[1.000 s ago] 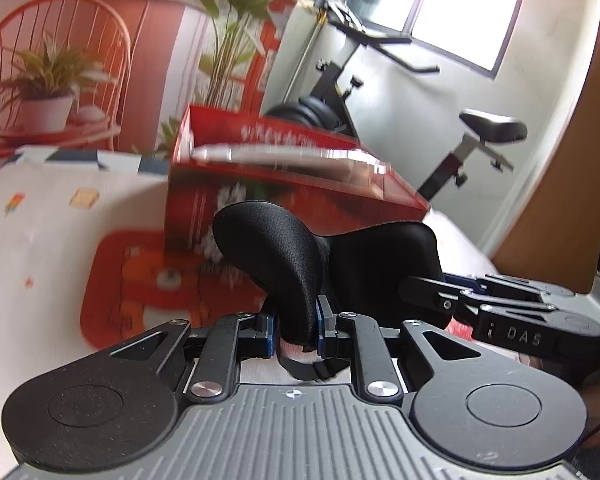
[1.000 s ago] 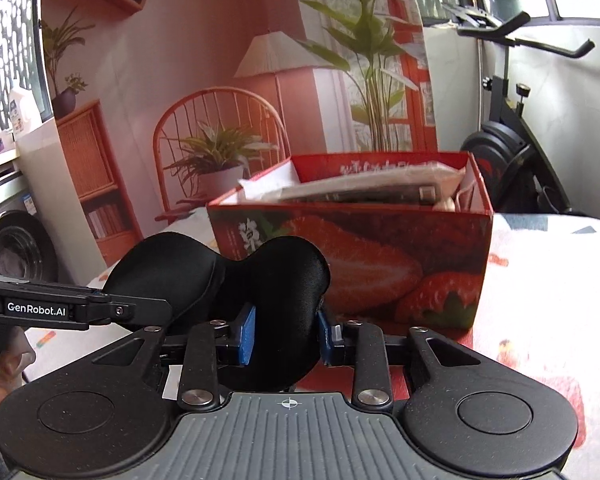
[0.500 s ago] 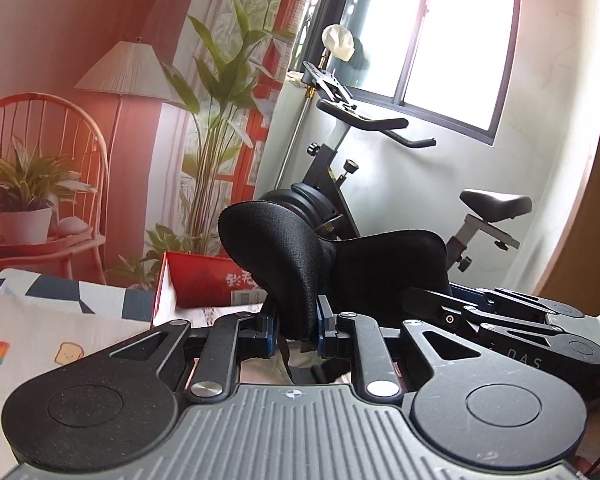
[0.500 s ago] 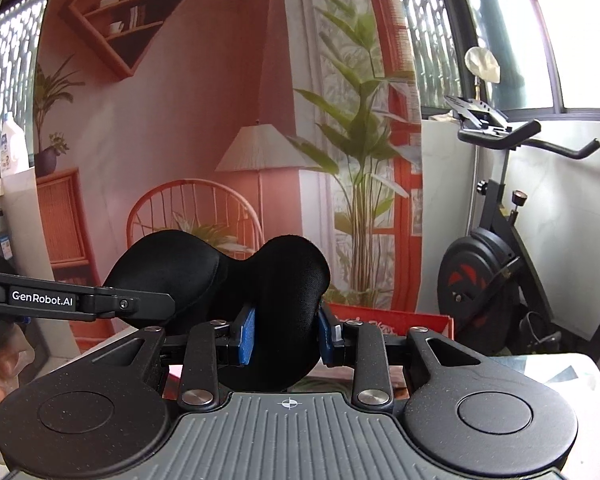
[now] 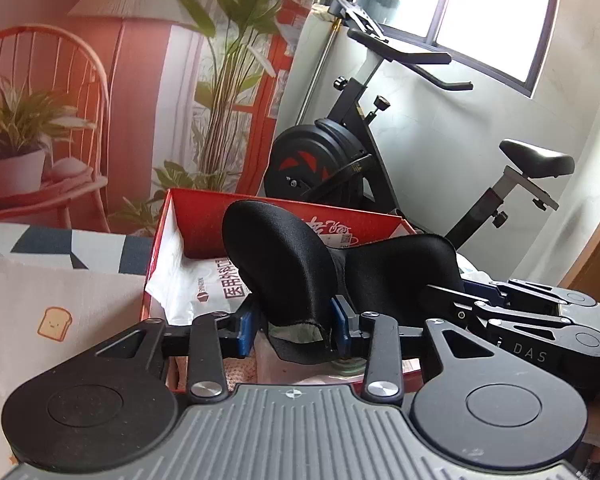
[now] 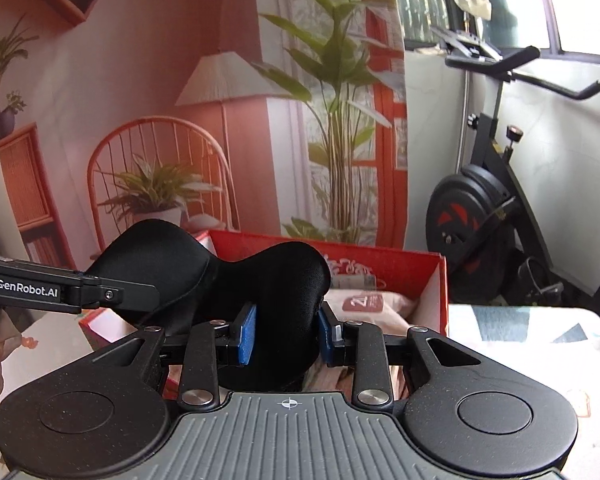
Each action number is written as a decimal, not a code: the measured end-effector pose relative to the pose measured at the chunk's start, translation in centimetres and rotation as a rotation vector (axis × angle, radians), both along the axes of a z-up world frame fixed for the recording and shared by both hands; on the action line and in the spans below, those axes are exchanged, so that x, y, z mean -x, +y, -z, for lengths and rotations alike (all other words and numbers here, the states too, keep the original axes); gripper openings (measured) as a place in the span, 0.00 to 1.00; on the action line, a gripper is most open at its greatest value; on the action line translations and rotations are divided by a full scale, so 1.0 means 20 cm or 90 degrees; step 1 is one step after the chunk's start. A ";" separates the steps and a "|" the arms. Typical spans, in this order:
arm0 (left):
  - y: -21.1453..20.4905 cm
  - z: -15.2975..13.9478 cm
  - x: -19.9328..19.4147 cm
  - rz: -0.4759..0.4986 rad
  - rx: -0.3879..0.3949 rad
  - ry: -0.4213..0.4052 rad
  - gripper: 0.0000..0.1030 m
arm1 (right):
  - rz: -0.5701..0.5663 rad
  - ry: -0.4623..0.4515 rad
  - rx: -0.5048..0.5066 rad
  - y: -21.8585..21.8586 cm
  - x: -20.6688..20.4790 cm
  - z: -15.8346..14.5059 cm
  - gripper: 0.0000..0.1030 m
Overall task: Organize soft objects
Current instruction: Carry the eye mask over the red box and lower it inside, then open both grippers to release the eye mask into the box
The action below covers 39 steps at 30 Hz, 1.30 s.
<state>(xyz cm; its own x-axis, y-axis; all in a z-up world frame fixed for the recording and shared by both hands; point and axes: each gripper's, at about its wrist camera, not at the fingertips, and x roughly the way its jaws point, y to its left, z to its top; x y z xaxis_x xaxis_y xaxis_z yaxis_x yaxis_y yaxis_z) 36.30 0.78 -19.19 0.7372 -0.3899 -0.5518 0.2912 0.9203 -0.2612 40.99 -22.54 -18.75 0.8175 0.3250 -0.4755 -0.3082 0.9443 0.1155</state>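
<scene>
1. Now the left gripper (image 5: 293,326) is opening; the black mask (image 5: 284,264) sits loose between its pads, where a second ago it was pinched.
2. Right gripper (image 6: 286,334) clamps the other cup.
3. Mask hangs over the red box (image 5: 204,210), so release looks near.
4. Patterned cloth (image 5: 40,304) underneath; exercise bike (image 5: 340,160) behind.

Black eye mask (image 5: 284,264), red box (image 5: 204,208), toast-print cloth (image 5: 56,320).

surface: patterned cloth (image 5: 60,300) | on it: open red box (image 5: 156,248), packets inside
</scene>
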 end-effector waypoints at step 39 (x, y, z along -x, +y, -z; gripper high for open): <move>0.07 -0.06 0.15 -0.074 -0.102 -0.019 0.94 | 0.105 0.142 0.064 0.00 0.08 0.04 0.65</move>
<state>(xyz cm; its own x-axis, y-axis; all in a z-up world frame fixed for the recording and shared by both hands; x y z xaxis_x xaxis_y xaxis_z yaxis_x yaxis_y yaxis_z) 33.24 2.19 -17.94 0.7891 -0.2092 -0.5775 0.1854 0.9775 -0.1009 39.45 -22.62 -19.52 0.7276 0.1387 -0.6719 -0.1270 0.9896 0.0668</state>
